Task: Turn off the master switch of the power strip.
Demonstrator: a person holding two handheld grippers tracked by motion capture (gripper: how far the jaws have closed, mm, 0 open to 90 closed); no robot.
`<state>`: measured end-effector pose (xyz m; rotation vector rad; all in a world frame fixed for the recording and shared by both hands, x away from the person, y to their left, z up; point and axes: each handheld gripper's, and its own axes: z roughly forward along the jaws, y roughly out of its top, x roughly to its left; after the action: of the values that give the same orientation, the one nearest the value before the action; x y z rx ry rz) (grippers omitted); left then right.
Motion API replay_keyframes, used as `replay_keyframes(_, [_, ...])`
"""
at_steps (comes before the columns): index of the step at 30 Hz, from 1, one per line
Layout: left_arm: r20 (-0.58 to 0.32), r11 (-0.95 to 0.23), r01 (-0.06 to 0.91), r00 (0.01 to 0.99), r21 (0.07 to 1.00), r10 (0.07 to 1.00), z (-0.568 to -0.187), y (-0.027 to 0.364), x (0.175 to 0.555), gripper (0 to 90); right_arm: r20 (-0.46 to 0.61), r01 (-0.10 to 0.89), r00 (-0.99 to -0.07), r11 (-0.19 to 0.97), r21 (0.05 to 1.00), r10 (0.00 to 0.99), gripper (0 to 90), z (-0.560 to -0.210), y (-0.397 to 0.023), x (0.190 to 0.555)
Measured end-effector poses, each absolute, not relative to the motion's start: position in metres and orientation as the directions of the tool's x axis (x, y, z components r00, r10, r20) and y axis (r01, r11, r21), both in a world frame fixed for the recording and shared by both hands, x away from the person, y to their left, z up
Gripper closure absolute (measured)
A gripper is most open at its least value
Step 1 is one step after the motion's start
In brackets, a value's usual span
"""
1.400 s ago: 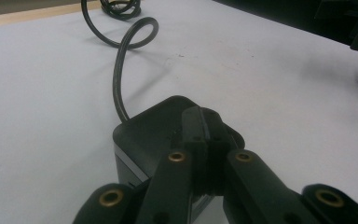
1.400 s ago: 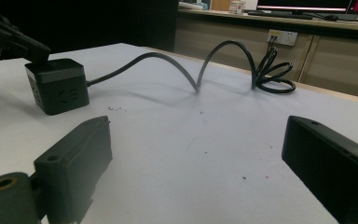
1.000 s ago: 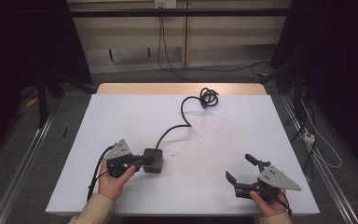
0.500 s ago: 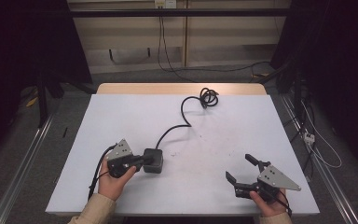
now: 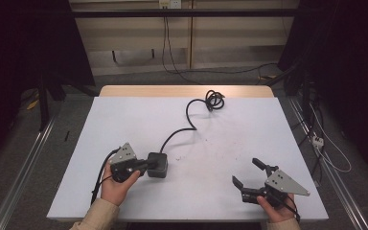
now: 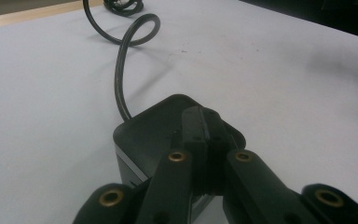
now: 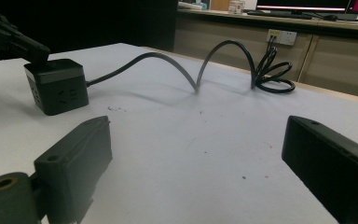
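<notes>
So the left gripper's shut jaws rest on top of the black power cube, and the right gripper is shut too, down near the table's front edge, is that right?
Not quite. The right gripper is open: the right gripper view shows its jaws standing wide apart with bare table between them. The rest holds: the left gripper has its shut jaws resting on top of the black power cube, and the right gripper is near the table's front edge.

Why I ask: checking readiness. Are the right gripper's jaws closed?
No, the right gripper has its jaws spread wide apart above the bare table.
</notes>
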<state>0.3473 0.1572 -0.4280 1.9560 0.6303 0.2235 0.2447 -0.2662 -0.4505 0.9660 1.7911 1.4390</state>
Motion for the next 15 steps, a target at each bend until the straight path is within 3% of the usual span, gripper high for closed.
replay_keyframes(15, [-0.088, -0.363, 0.319, 0.844, 0.876, 0.529, -0.4258, 0.1543, 0.3454, 90.0, -0.030, 0.153, -0.525, 0.129, 0.980, 0.851, 8.0, -0.4508, -0.2665, 0.2448])
